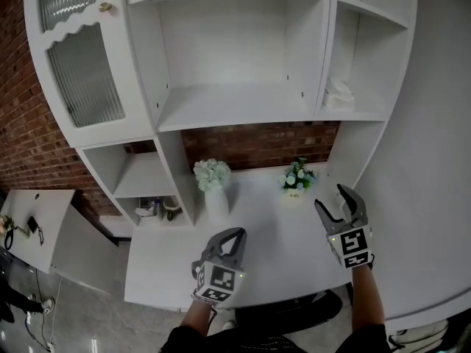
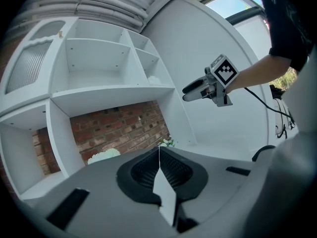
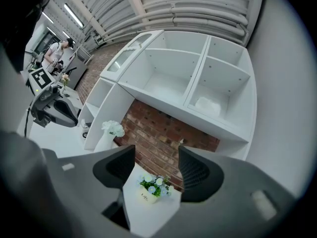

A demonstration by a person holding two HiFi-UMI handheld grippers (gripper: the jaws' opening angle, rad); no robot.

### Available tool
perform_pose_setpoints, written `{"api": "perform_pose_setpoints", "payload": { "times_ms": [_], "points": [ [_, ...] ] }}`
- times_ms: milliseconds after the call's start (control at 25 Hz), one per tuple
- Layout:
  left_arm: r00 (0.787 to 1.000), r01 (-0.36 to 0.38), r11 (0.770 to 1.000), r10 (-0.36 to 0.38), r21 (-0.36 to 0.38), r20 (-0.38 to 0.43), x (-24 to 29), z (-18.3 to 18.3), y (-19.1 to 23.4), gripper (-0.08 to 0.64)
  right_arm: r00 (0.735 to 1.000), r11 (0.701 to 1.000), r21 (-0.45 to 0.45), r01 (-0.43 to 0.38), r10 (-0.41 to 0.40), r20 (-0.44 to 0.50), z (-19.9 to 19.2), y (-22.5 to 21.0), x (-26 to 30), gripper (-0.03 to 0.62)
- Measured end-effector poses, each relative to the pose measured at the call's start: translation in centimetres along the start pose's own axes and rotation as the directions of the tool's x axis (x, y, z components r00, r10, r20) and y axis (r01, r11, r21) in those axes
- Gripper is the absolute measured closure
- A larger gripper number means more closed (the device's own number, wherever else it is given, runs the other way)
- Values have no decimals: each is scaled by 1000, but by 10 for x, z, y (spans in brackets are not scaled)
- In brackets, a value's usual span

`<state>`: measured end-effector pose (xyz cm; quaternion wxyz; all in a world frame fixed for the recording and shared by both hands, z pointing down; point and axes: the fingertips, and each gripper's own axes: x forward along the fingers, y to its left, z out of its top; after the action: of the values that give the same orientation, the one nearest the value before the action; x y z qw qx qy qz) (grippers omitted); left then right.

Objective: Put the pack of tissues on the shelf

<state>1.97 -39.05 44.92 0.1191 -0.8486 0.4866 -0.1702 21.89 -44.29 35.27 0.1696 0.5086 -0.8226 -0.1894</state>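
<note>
The pack of tissues is white and lies on the shelf in the narrow right compartment of the white shelf unit. It also shows in the right gripper view as a pale pack, and small in the left gripper view. My right gripper hangs over the desk below that compartment, jaws open and empty. Further left and nearer to me, my left gripper is over the desk front, its jaws shut together on nothing.
On the white desk stand a white vase of white flowers and a small flower pot. A ribbed glass cabinet door is at upper left, and a low cubby holds small items. A side table stands further left.
</note>
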Motion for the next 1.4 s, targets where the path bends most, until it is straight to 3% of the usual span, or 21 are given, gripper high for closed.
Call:
{"api": "perform_pose_setpoints", "payload": {
  "times_ms": [360,1000,1280,1400],
  "points": [
    [1000,25,1000,-25,-8,-9,-12,-12,-8,548,999,998,58,-24,25,-22,-18,34,-9,322],
    [998,63,998,-63,-10,-3,-20,-23,-25,549,995,994,104,-21,31,-97,-58,82,-35,384],
    [997,79,996,-79,-30,-4,-23,-31,-34,548,991,993,116,-19,34,-127,-72,100,-48,426],
    [996,89,996,-89,-23,-10,-23,-33,-38,548,991,993,122,-8,24,-129,-74,103,-53,473]
  ]
}}
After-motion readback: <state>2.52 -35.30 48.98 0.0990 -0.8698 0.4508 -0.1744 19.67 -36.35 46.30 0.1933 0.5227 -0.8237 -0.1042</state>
